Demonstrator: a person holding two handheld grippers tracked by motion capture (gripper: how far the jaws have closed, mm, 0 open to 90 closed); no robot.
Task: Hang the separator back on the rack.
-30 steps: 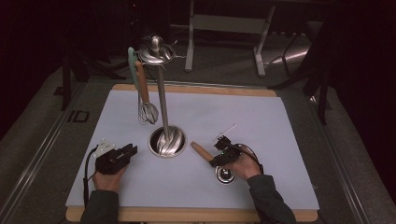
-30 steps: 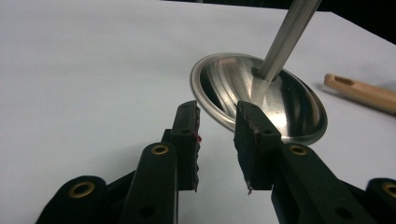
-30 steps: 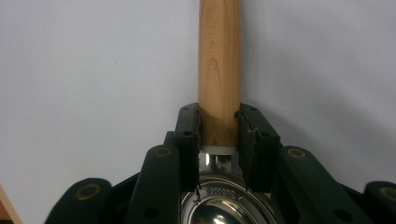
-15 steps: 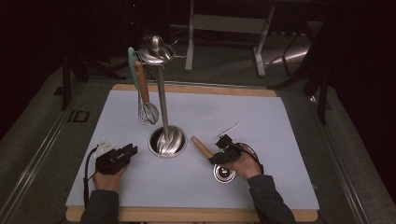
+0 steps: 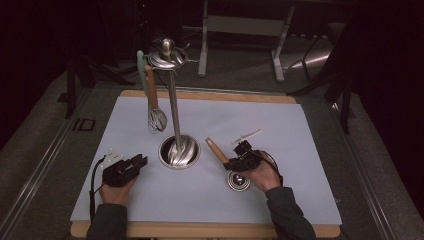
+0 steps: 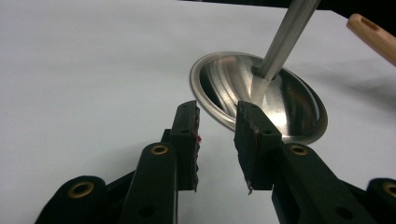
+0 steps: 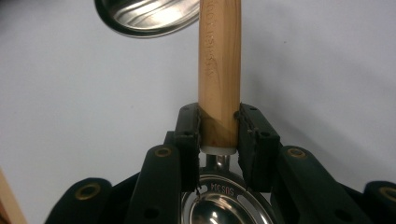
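A steel utensil stand has a round dished base [image 5: 179,151] [image 6: 261,93], a tall pole [image 5: 173,105] and a hook ring on top [image 5: 167,55]. From the ring hang a wooden-handled whisk [image 5: 156,119] and a teal utensil [image 5: 141,62]. My right gripper [image 5: 231,162] [image 7: 219,126] is shut on the lower end of a ladle's wooden handle [image 5: 216,150] [image 7: 219,60]. The ladle's steel bowl [image 5: 239,181] [image 7: 219,205] is by the hand, and the handle points toward the base. My left gripper [image 5: 141,161] [image 6: 217,128] rests open left of the base, with nothing between its jaws.
A pale sheet [image 5: 300,150] covers a wooden board [image 5: 200,230] on the table. A small white stick-like item [image 5: 246,136] lies just beyond the right hand. Dark stands and chair legs are behind the table's far edge.
The right hand with the ladle has shifted only slightly. The left hand and the stand are as before.
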